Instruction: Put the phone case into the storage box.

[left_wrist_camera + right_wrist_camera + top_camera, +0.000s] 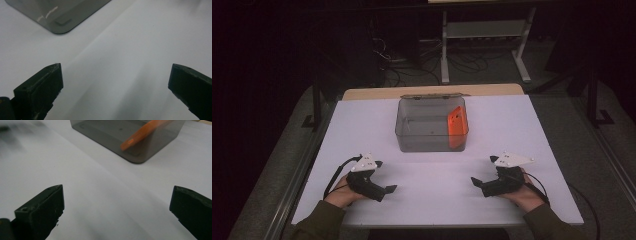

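Note:
A clear grey plastic box (412, 142) stands in the middle of the white table. Inside it, an orange flat piece (457, 122) leans against the box's right wall. My left gripper (386, 178) rests low at the front left, its jaws wide apart over bare table, pointing right. At the front right my right gripper (474, 181) is held the same way, open and empty, pointing left. In the right gripper view the box (160, 142) and the orange piece (140, 133) lie ahead of the gripper (116, 200). A corner of the box (60, 17) shows ahead of the left gripper (116, 78).
The white tabletop (362, 120) sits on a wooden board (377, 92) that shows at the far edge. Beyond the table, on the dark floor, are a white metal frame (484, 30) and loose cables (407, 70).

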Motion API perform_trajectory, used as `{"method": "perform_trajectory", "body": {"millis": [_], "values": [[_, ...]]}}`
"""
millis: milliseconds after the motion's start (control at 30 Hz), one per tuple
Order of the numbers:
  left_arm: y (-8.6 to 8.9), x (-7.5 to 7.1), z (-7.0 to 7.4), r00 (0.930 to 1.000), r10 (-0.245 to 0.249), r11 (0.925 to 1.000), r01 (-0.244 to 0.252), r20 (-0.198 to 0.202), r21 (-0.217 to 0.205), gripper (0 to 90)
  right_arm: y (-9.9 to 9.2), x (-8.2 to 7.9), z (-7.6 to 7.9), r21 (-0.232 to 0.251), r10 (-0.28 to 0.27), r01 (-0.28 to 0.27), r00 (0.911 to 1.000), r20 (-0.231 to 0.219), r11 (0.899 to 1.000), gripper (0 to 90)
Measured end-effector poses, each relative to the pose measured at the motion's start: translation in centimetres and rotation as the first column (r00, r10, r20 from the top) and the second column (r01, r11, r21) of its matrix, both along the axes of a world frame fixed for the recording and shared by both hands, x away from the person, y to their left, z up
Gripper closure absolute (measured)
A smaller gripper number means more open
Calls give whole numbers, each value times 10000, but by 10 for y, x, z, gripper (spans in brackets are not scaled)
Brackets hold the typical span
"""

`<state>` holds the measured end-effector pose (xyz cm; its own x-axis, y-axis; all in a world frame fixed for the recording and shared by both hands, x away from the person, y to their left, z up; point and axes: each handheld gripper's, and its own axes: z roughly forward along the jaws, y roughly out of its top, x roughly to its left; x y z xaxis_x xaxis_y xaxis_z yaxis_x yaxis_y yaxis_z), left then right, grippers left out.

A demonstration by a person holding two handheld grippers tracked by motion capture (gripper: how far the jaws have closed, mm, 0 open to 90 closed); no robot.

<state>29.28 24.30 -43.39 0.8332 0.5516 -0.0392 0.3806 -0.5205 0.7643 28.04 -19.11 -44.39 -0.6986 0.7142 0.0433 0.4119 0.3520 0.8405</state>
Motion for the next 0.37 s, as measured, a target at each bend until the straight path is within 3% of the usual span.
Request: {"method": "perform_trajectory", "body": {"millis": [367], "values": [[-1,1,-1,10000,-26,10000,26,-5,19,0,-1,-1,-1,-114,-26,25,10000,-35,9999,0]]}}
